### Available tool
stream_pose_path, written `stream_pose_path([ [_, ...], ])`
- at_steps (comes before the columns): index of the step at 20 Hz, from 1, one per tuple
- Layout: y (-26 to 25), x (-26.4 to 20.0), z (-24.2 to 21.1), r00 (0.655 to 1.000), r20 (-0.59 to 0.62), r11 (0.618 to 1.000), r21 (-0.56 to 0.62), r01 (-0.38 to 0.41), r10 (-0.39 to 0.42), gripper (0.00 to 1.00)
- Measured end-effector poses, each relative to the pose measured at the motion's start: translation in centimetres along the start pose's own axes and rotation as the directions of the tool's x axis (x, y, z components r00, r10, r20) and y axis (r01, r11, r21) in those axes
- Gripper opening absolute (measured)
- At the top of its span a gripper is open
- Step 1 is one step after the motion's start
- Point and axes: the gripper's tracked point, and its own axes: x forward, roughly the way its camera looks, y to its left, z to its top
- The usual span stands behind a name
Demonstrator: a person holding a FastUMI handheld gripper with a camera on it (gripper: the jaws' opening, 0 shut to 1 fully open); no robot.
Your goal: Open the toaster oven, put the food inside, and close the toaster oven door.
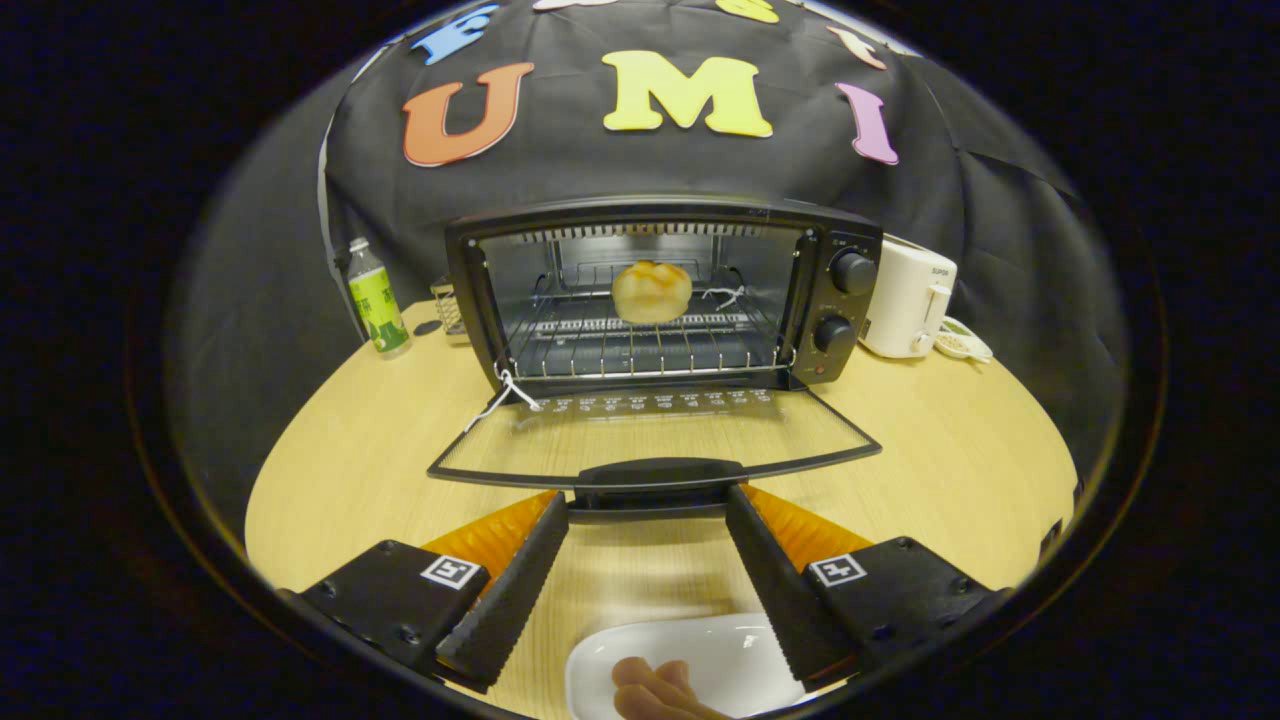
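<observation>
Just short of the lowered oven door handle [655, 472], the gripper [647, 505] spread wide, empty, touching nothing.

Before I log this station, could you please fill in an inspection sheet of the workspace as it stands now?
Surface: pale wooden table, in good order.
Job's things: toaster oven with its door folded down flat; bread roll on the rack inside; white plate with sausages between the fingers, near the camera.
Clutter: green-labelled bottle left of the oven; white appliance and a small dish to its right.
Grippers: gripper open, fingertips at either end of the door handle, not pressing it.
Cables: white string at the door's left hinge.
Surroundings: black cloth wall.
</observation>
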Motion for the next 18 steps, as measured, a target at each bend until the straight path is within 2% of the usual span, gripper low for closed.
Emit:
stream_pose_path([
  [3,0.1,-0.8,3.1,0.993,0.121,1.0,-0.025,-0.007,0.009,1.0],
  [6,0.3,-1.1,5.5,0.97,0.242,0.997,-0.075,-0.015,0.033,1.0],
  [11,0.3,-1.1,6.3,0.967,0.253,0.999,-0.01,-0.038,0.04,1.0],
  [18,0.7,-0.9,9.3,0.943,0.329,0.998,-0.048,-0.031,0.045,1.0],
])
